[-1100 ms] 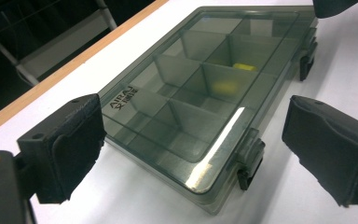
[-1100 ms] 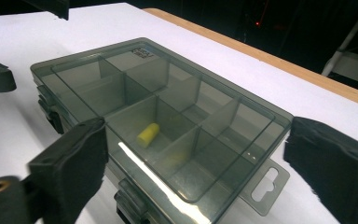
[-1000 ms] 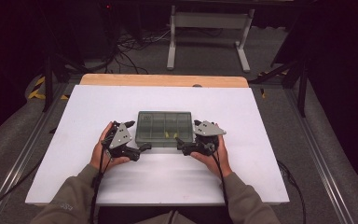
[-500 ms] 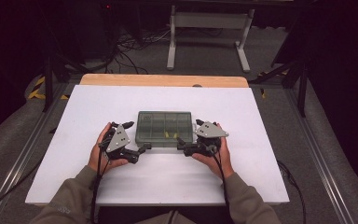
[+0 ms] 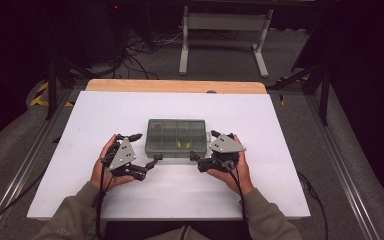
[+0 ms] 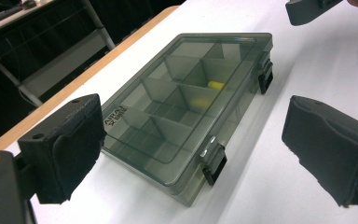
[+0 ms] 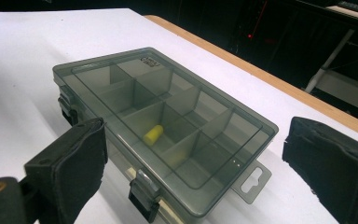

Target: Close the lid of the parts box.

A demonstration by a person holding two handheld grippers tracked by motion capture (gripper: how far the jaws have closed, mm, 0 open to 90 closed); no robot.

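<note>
Closed smoky compartment box at table centre, both near-edge latches shut, yellow earplug inside. Left gripper and right gripper flanking it, jaws wide apart, gripping nothing. Approach stage, probably; next, careful alignment onto a latch.

A white table with a wooden far edge stands on grey carpet. Beyond it, a white stand and cables sit in darkness.

a lab: dark room, white worktop on a rail frame, loose cables, grey carpet.
</note>
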